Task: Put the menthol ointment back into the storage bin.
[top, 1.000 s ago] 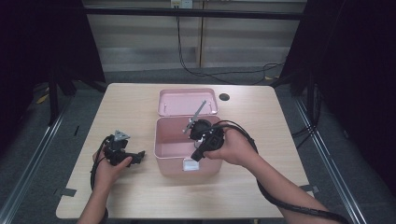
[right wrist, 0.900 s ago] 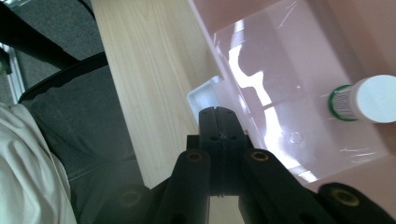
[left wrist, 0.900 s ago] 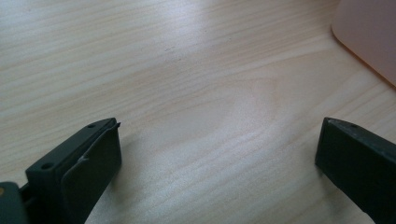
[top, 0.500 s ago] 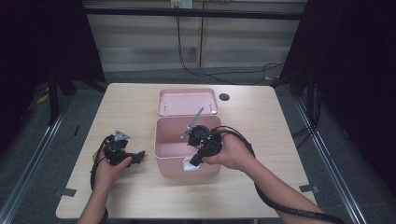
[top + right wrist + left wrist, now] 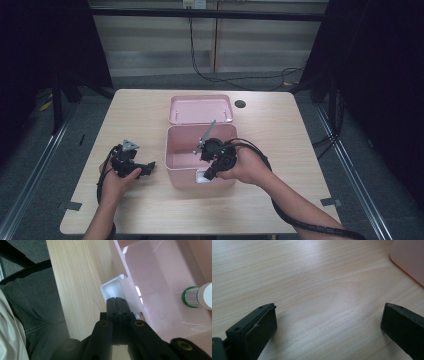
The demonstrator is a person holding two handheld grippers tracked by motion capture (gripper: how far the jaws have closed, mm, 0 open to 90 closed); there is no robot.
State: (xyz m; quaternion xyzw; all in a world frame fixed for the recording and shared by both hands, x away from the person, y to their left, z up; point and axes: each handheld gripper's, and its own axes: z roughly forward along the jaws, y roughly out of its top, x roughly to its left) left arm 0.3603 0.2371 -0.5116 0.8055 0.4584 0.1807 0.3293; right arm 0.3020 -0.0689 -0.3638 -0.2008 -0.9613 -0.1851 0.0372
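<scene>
While the pink box (image 5: 200, 160) sits open near the middle of the table (image 5: 280, 125), its lid (image 5: 200, 109) lies flat just behind it, touching or nearly touching the back rim. At the box's front wall a white latch (image 5: 113, 288) sticks out, and the right gripper (image 5: 117, 305) is at that front rim, its two black jaws pressed together with no gap between them; they hold nothing, and their tips lie just beside the latch. Inside the box, seen from the right gripper view, a small bottle (image 5: 197, 297) with a green band and a white cap lies on the floor of the box. In the high view the right hand (image 5: 245, 165) rests over the box's front right corner. To the left of the box, well apart from it, the left gripper (image 5: 148, 167) rests low over bare wood, jaws spread wide and empty, pointing toward the box's side wall (image 5: 409, 260).
</scene>
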